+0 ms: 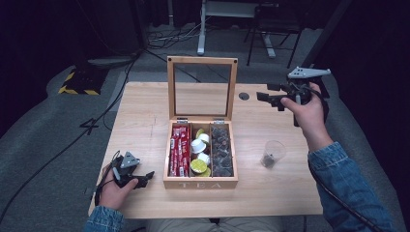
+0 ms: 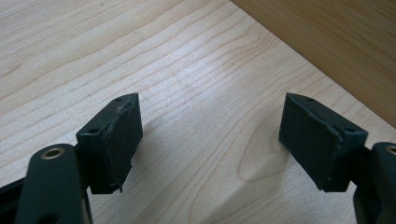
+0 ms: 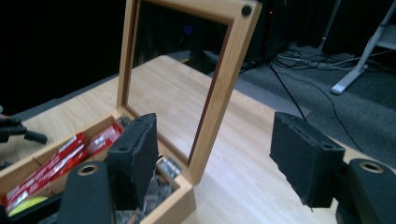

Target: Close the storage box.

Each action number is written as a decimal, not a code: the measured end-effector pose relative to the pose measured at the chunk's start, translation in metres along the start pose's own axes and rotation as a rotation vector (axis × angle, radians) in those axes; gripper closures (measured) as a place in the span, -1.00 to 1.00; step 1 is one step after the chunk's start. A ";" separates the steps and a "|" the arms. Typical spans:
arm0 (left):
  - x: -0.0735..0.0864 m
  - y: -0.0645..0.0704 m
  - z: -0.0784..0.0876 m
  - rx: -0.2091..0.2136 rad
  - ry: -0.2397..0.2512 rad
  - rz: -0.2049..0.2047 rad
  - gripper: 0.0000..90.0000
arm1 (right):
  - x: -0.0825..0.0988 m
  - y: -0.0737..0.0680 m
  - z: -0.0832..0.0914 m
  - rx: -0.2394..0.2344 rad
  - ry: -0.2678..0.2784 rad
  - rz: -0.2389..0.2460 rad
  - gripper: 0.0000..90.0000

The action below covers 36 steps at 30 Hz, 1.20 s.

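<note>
Left tongs (image 1: 145, 177) rest wide and empty on my tabletop (image 1: 270, 191).
Right tongs (image 1: 265, 98), wide and empty, hang at two o'clock from the open tea box (image 1: 200, 183).

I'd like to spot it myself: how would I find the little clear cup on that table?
Start at the open wooden tea box in the middle of the light wooden table. Look to its right, near the front edge: the small clear plastic cup stands alone there. It is see-through, with something dark at its bottom.

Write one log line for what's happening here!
tea box: lid up | left gripper: open, empty, low by box | right gripper: open, empty, raised beside lid | cup: upright on table
</note>
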<state>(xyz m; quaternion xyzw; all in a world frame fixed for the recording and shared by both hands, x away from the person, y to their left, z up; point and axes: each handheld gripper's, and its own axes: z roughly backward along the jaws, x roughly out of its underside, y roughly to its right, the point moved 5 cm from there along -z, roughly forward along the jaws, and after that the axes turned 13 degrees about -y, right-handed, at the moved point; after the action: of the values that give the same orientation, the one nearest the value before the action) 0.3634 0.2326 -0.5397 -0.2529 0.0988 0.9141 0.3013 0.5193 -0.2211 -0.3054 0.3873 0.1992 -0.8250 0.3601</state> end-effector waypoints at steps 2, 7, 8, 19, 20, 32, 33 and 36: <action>0.000 0.000 0.000 -0.001 -0.001 0.000 -0.52 | -0.009 0.001 -0.004 0.009 0.000 0.005 -0.36; 0.000 0.000 0.000 -0.002 -0.001 0.000 -0.51 | -0.029 0.003 -0.021 0.041 -0.014 -0.019 -0.62; 0.000 0.000 0.000 -0.003 -0.001 0.000 -0.51 | -0.032 0.003 -0.023 0.041 -0.012 -0.014 -0.61; 0.000 0.000 0.000 0.001 -0.002 0.002 -0.51 | -0.062 0.012 -0.070 0.014 -0.028 0.034 -0.07; 0.000 0.000 0.000 0.002 -0.001 0.003 -0.51 | -0.063 0.014 -0.074 0.021 -0.039 0.031 -0.07; 0.000 0.000 0.000 -0.001 0.000 0.002 -0.51 | -0.072 0.024 -0.106 0.033 -0.046 -0.025 0.11; 0.000 0.000 0.000 0.000 0.000 0.003 -0.51 | -0.072 0.025 -0.108 0.039 -0.051 -0.029 0.13; -0.001 -0.001 0.000 0.002 -0.001 -0.004 -0.52 | -0.073 0.028 -0.112 0.036 -0.047 -0.040 0.18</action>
<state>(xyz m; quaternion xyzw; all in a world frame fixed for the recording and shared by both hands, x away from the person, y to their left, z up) 0.3642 0.2329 -0.5396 -0.2524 0.0990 0.9135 0.3033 0.6280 -0.1398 -0.3187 0.3699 0.1835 -0.8444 0.3413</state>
